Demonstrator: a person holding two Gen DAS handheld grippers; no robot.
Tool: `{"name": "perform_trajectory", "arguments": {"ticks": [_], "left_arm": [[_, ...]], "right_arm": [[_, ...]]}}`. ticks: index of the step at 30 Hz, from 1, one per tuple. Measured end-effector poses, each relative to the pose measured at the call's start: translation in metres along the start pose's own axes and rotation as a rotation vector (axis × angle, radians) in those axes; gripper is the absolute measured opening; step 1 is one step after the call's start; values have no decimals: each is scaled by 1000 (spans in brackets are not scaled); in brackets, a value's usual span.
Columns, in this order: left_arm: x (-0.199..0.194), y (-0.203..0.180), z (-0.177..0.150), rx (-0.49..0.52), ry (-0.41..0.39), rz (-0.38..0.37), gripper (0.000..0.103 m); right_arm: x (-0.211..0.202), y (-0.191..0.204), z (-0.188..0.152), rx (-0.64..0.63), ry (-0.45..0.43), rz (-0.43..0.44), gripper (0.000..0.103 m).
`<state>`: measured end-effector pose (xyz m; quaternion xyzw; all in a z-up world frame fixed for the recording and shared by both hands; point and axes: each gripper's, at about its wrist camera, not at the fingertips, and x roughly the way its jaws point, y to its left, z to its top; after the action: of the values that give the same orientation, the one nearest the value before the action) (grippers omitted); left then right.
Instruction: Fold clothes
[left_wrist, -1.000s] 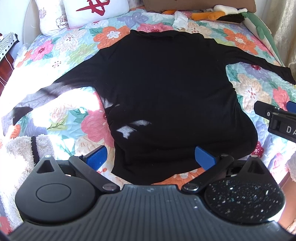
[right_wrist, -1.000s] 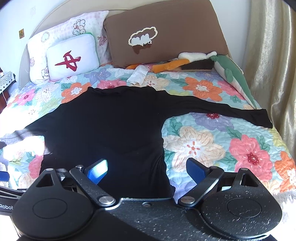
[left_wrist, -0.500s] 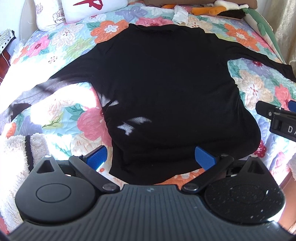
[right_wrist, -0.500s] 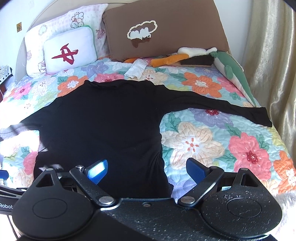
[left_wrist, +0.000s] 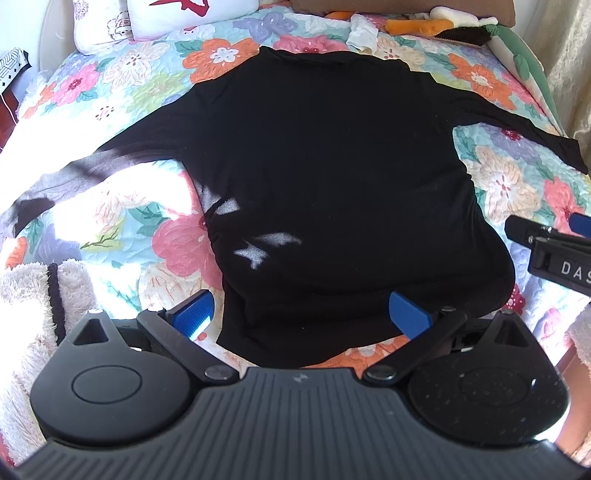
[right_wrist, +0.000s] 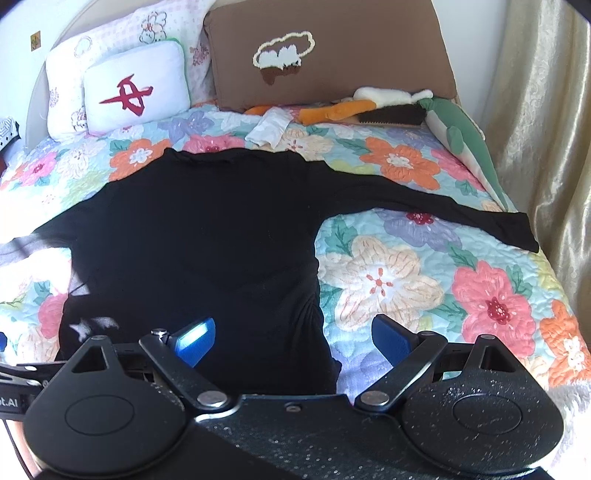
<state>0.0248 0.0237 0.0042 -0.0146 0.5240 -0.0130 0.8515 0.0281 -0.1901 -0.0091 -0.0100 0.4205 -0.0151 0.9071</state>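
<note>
Black top lies flat on the bed, neck toward the pillows, hem nearest the cameras, both sleeves spread out to the sides. That layout looks deliberate: body smoothed, sleeves opened wide, so a fold can start from a clean shape. Left sleeve runs into a bright sun patch; right sleeve reaches almost to the bed edge by the curtain. Some puckering at the right side seam near the hem, so not fully smooth there.

Left tongs hover low over the hem, pads spread wide, nothing between them; left pad sits over quilt just beside the hem's left corner, right pad over the fabric. Right tongs also spread, empty, straddling the top's right side edge: one pad over black cloth, the other over the quilt. In the left view the right tongs show at the frame's right edge, beside the hem's right corner.

Both aimed fwd along the bed, roughly level, side by side at the foot end. Prob. step: grab hem corners or a side for the 1st fold. No fold made yet.
</note>
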Motion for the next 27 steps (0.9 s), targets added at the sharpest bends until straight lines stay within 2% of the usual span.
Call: {"name": "perform_trajectory", "arguments": {"ticks": [3, 8, 11, 13, 16, 18, 21, 23, 25, 27], "left_arm": [[-5, 10, 4, -32, -11, -23, 103], [-27, 56, 16, -209, -95, -153, 103], [-46, 88, 23, -245, -183, -117, 100], [-59, 113, 27, -280, -230, -91, 99], [-73, 162, 28, -397, -271, -98, 90], [-79, 199, 24, -481, -300, -82, 87], [-79, 258, 15, -604, -332, 10, 85], [-71, 295, 7, -697, -333, 65, 78], [-60, 330, -1, -783, -323, 108, 69], [-46, 358, -6, -849, -299, 129, 68]], "right_arm": [[-5, -3, 5, 36, 43, 17, 94], [-26, 8, 34, 81, 25, 172, 94], [-39, 34, 62, 39, -24, 278, 94], [-47, 63, 78, -37, -71, 348, 94], [-59, 114, 97, -167, -133, 462, 92], [-63, 148, 108, -238, -153, 541, 86], [-59, 199, 116, -331, -166, 648, 72], [-44, 229, 119, -359, -140, 711, 35], [-27, 254, 118, -383, -107, 759, 17], [-9, 275, 117, -403, -86, 756, 17]]}}
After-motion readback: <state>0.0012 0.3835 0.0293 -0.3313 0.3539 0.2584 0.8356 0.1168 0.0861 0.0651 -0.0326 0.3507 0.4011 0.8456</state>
